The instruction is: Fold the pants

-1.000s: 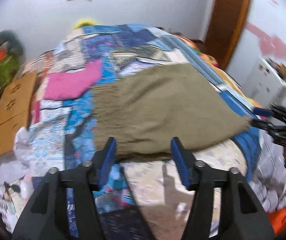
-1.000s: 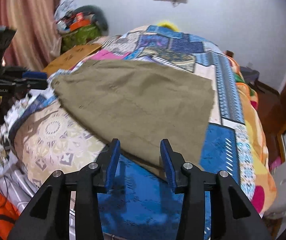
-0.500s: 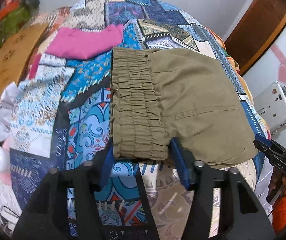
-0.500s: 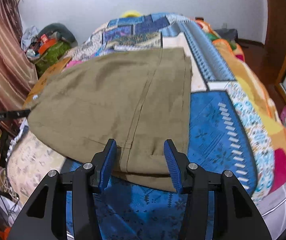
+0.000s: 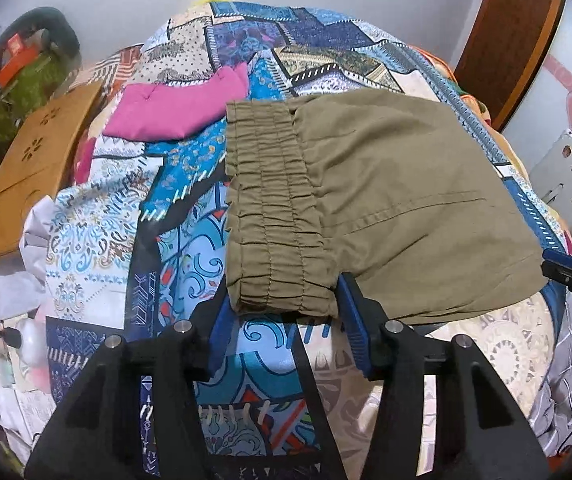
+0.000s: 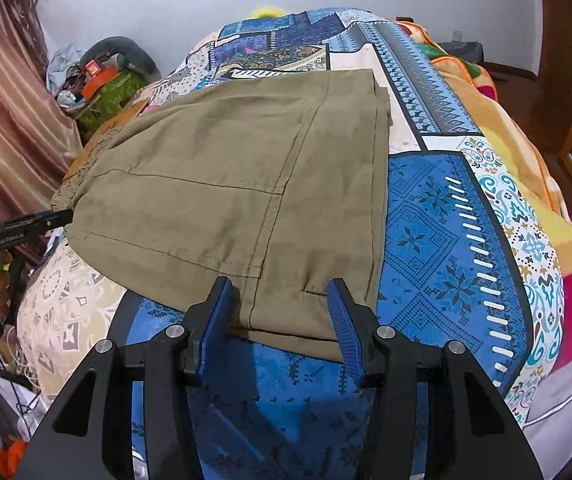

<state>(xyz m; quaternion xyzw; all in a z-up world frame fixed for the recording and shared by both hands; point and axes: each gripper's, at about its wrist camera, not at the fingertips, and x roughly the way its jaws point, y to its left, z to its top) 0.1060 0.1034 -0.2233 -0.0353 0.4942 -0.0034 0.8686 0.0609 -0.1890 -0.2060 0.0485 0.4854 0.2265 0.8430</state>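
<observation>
Now, with left gripper and right gripper both spread wide, gripping nothing, straddling pants near edge: advance level, close on all layers.

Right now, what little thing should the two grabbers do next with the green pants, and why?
Probably close both on the near edge. The left gripper stands open around the pants' gathered waistband corner, and the right gripper stands open around the other end, so neither seems to hold cloth yet. The pants lie flat on the bedspread, ready for another fold.
</observation>
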